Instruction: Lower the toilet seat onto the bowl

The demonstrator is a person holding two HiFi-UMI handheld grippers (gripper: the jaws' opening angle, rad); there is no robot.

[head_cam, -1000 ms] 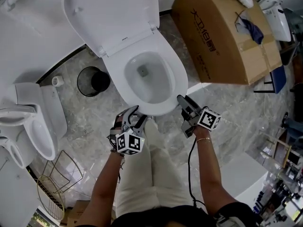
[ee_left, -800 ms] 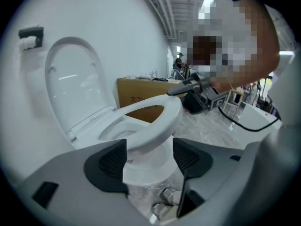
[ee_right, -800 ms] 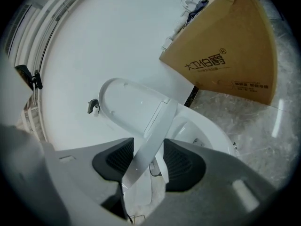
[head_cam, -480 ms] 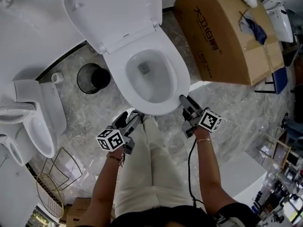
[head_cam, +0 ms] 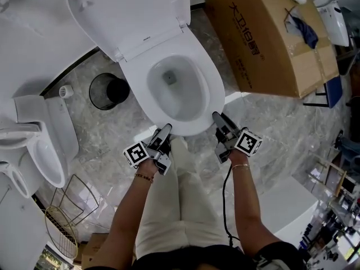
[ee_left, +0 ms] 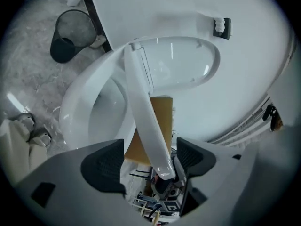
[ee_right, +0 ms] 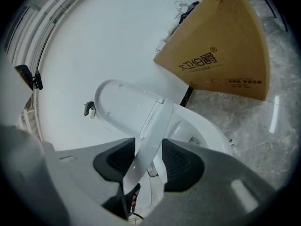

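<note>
The white toilet (head_cam: 171, 86) stands with its lid (head_cam: 129, 10) up against the wall. Both grippers are at the front rim of the seat (head_cam: 209, 91). In the right gripper view the seat (ee_right: 153, 131) runs as a tilted strip between the pads, and my right gripper (ee_right: 148, 161) is shut on it after its jaws have just been closing. In the left gripper view the seat's edge (ee_left: 143, 107) passes between the jaws of my left gripper (ee_left: 149, 157) with gaps on both sides. Those jaws have just been opening. In the head view my left gripper (head_cam: 164, 129) and right gripper (head_cam: 216, 117) flank the bowl's front.
A large cardboard box (head_cam: 270, 38) stands right of the toilet. A black mesh bin (head_cam: 108, 93) sits on the marble floor at its left. Another white toilet (head_cam: 39, 145) and a wire basket (head_cam: 64, 212) are at the far left. The person's legs (head_cam: 180, 207) are below the bowl.
My left gripper has rolled over, its marker cube swinging to the left, and its tips have come up to the seat's front edge. The right gripper has hardly moved.
</note>
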